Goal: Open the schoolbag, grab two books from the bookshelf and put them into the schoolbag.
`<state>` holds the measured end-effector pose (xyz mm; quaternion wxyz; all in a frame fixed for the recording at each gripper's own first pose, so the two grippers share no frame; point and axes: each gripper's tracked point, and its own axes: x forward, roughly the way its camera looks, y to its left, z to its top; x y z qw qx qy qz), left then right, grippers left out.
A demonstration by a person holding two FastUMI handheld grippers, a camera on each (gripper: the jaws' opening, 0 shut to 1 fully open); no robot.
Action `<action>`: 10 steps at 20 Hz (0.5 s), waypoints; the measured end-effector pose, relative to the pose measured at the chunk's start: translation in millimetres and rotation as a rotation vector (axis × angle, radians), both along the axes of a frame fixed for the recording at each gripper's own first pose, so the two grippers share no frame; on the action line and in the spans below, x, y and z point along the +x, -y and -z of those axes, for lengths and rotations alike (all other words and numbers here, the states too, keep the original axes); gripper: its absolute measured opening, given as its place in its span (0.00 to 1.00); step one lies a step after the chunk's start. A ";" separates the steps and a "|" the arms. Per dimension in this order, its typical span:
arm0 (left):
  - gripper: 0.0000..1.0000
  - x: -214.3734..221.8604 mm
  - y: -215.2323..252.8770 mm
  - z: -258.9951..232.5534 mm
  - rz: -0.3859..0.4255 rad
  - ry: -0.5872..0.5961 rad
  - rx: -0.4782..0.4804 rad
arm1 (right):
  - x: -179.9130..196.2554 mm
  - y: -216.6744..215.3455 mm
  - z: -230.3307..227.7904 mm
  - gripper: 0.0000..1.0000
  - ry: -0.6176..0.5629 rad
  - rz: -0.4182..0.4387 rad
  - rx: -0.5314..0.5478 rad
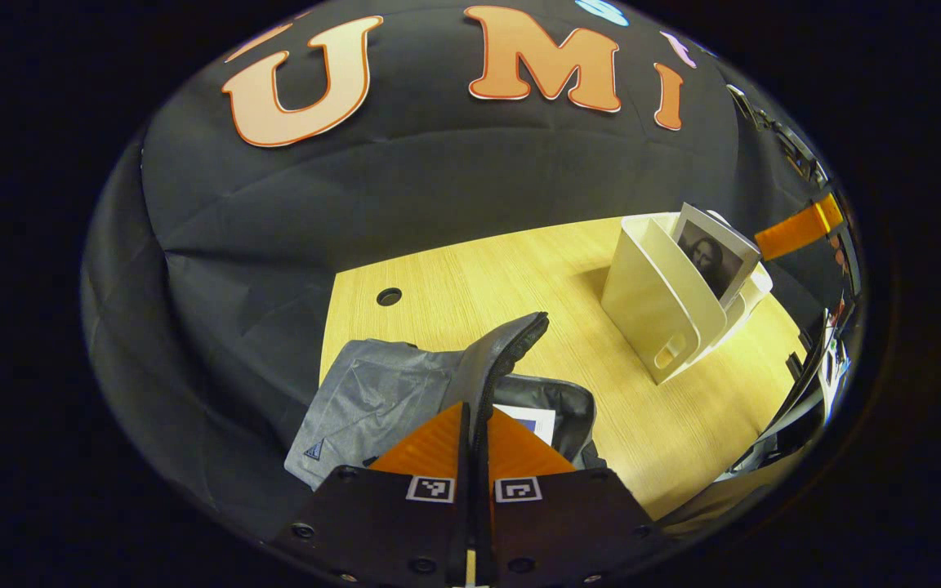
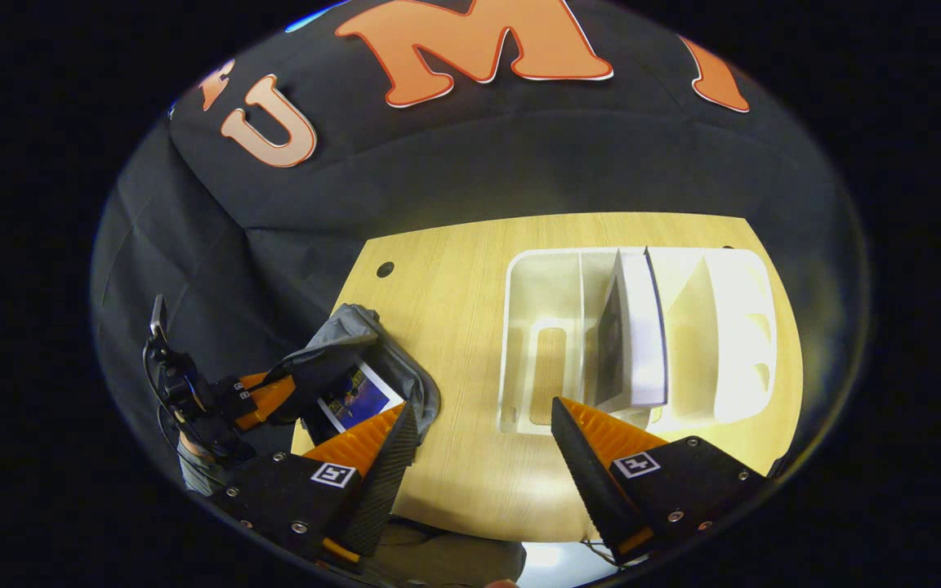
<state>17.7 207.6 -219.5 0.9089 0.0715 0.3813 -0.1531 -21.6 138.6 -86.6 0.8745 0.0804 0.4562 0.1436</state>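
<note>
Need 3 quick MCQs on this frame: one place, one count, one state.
1. Where does the remaining book on the table stand?
A. In the white bookshelf
B. Flat on the table
C. On the floor

2. How many books lie in the schoolbag?
A. None
B. One
C. Three

3. What is the left gripper doing?
A. Hanging open
B. Shut on a book
C. Shut on the bag flap

Key: 1 A, it stands between dividers of the bookshelf. 2 B, one cover shows inside the schoolbag. 3 C, the left gripper pinches the raised flap.
</note>
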 end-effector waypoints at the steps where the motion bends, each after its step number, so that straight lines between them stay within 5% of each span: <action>1: 0.04 -0.4 0.0 -0.2 -0.005 -0.002 0.001 | 4.9 6.3 -6.0 0.98 0.001 0.004 -0.002; 10: 0.04 -0.9 5.6 8.9 -0.067 -0.027 0.005 | 50.1 69.6 -6.8 0.98 -0.018 0.011 -0.117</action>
